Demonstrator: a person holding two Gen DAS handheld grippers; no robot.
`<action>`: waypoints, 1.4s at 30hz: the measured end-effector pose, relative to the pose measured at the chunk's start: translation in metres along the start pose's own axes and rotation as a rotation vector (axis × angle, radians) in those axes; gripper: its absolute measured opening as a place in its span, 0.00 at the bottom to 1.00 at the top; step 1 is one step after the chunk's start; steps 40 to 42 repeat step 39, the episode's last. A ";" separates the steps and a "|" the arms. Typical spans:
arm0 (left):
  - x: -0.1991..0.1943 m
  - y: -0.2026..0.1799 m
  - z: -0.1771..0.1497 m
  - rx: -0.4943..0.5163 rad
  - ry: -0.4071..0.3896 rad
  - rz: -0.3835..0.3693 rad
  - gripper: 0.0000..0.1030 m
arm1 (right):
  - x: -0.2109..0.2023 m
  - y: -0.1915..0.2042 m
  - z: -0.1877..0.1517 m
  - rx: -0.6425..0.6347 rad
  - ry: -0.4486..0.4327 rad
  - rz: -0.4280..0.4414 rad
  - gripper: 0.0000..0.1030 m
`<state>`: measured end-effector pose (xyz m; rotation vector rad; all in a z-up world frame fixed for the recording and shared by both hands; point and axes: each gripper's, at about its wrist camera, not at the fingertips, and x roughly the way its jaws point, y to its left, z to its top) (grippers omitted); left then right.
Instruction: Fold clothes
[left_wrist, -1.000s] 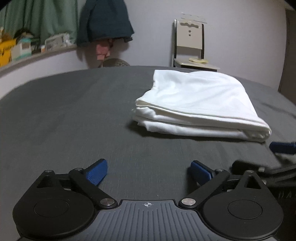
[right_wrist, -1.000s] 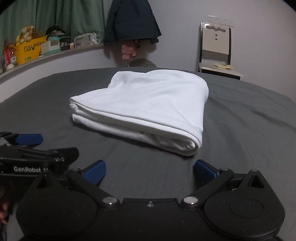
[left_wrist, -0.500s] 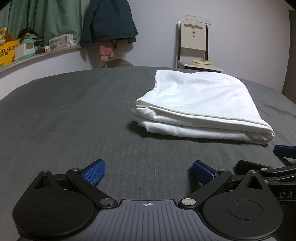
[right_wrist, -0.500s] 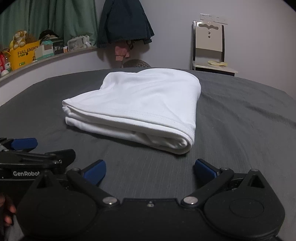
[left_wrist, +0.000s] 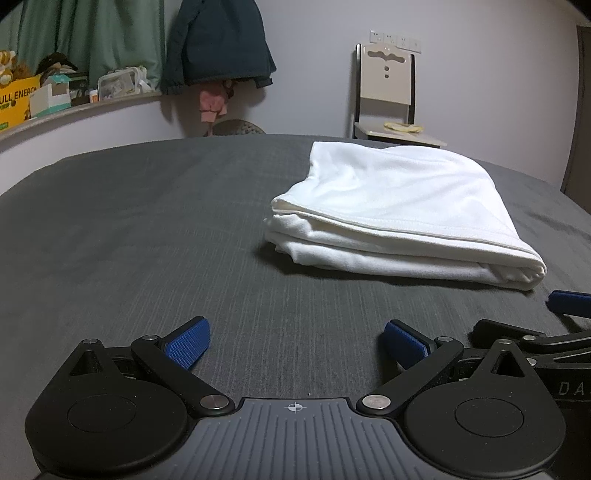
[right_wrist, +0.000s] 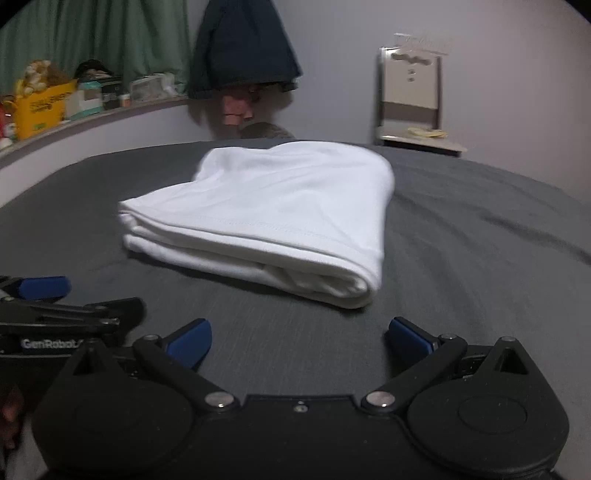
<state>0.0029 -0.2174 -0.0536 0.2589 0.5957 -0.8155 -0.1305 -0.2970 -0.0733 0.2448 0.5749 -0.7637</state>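
With the white garment (left_wrist: 399, 206) lying folded just beyond them, the left gripper (left_wrist: 295, 341) and right gripper (right_wrist: 299, 338) sit wide and empty, so folding looks finished; next probably calls only for lifting away.

We see the right gripper (left_wrist: 569, 304) cut off by the left wrist view's right edge, and the left gripper (right_wrist: 44, 288) cut off at the right wrist view's left edge. The yellow box (right_wrist: 46, 107) carries lettering too blurred for us to read there, and its left part is cropped in the left wrist view.

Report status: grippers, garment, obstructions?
Left gripper open, empty. Right gripper open, empty. White garment folded, flat on grey bed, untouched. Nothing between fingers and garment.
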 end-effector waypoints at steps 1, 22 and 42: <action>0.000 0.000 0.000 -0.001 0.000 -0.001 1.00 | -0.001 -0.004 0.000 0.026 0.001 -0.028 1.00; 0.003 -0.001 0.000 -0.005 0.002 -0.007 1.00 | 0.004 -0.003 -0.001 0.009 0.014 0.019 1.00; 0.003 -0.002 -0.001 0.003 -0.001 -0.002 1.00 | 0.004 -0.003 -0.001 0.005 0.014 0.018 1.00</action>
